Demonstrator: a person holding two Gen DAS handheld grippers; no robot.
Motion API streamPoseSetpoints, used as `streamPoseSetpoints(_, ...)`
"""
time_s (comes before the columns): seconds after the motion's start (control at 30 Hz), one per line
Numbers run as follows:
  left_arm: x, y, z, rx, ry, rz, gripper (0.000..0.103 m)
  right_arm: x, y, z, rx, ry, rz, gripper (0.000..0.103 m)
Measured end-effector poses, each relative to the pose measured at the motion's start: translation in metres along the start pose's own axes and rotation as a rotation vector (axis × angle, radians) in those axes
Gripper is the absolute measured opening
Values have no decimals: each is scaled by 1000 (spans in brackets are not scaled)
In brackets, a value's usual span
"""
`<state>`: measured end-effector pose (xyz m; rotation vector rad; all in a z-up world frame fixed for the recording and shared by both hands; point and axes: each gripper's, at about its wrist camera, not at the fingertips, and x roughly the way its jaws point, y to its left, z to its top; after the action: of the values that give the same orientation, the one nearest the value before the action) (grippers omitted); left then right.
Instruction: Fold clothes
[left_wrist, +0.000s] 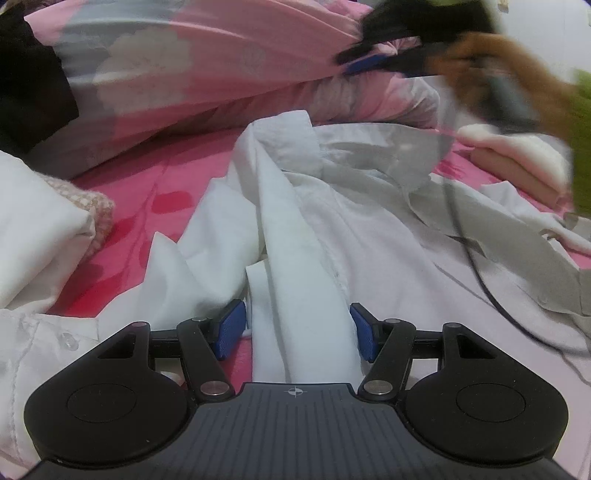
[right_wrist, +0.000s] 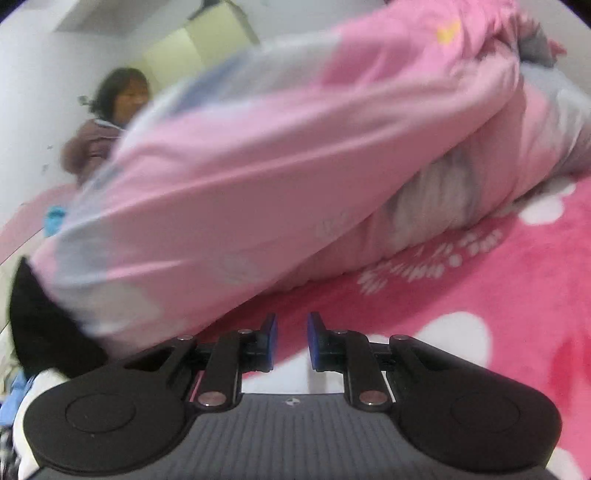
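A white button shirt (left_wrist: 332, 206) lies crumpled on the pink bedspread (left_wrist: 147, 184). My left gripper (left_wrist: 297, 328) is open, its blue pads (left_wrist: 231, 328) standing on either side of a folded strip of the shirt's front edge without pinching it. My right gripper shows blurred at the upper right of the left wrist view (left_wrist: 373, 64), held in a hand above the shirt's far side. In the right wrist view my right gripper (right_wrist: 291, 341) is open by a narrow gap and empty above the pink bedspread (right_wrist: 461, 288).
A rolled pink and grey quilt (left_wrist: 221, 66) lies along the back, also in the right wrist view (right_wrist: 277, 166). Folded pale clothes (left_wrist: 517, 158) sit at the right, another white garment (left_wrist: 33, 214) at the left. A black cable (left_wrist: 480, 280) crosses the shirt. A person (right_wrist: 114, 122) sits behind the quilt.
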<state>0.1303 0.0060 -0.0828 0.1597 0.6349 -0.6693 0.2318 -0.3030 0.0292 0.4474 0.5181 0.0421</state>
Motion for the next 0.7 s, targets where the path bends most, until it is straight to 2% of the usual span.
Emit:
streamPoseSetpoints(0.13,0,0,1,1,-9,14,61,-97,-7,-10,-12,-3,24,19)
streamPoseSetpoints(0.2,-1,0,1,-3,-16,21,61,-163,-5,-14,-30,-37,28,19)
streamPoseSetpoints(0.33,-3,1,1,-13,-26,30,61,-286,2,-33,-105,-100,-75,19)
streamPoseSetpoints(0.37,-4,2,1,-16,-29,31,61,-301,1,-41,-115,-98,-100,20)
streamPoseSetpoints(0.47,-5,3,2,-29,-31,40,61,-297,-12,-74,-113,-41,-162,25)
streamPoseSetpoints(0.53,-6,4,1,-35,-35,49,61,-295,-21,-96,-111,-2,-204,37)
streamPoseSetpoints(0.7,-9,5,-3,-47,-37,70,61,-289,-42,-151,-107,93,-307,37)
